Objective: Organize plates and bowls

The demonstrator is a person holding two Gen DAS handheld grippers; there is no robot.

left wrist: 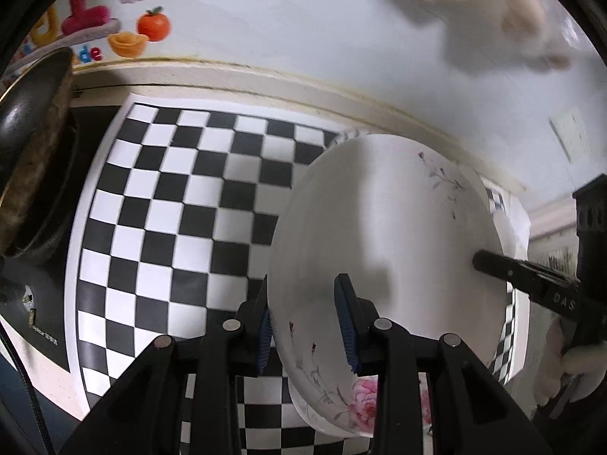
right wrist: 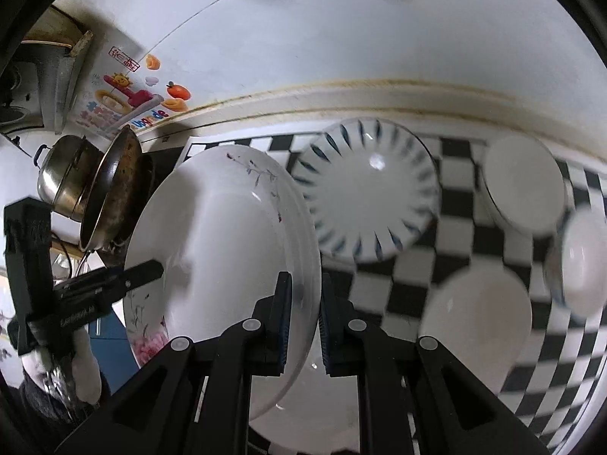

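I judge sorting under way, not finished. Both hand-held grippers clamp one floral plate point(right wrist: 212, 250) by opposite rims: left hand-held gripper point(left wrist: 305, 326) and right hand-held gripper point(right wrist: 305, 318), plate tilted above the checkered surface point(left wrist: 170, 197). It is white and glossy, with pink blossoms. Blue-striped plate point(right wrist: 368, 193) and three white bowls point(right wrist: 523, 185) lie unstacked.

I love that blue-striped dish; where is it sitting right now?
In the right wrist view, the blue-striped dish lies on the checkered mat near the wall, just right of the flowered plate that both grippers hold, with white bowls further right.
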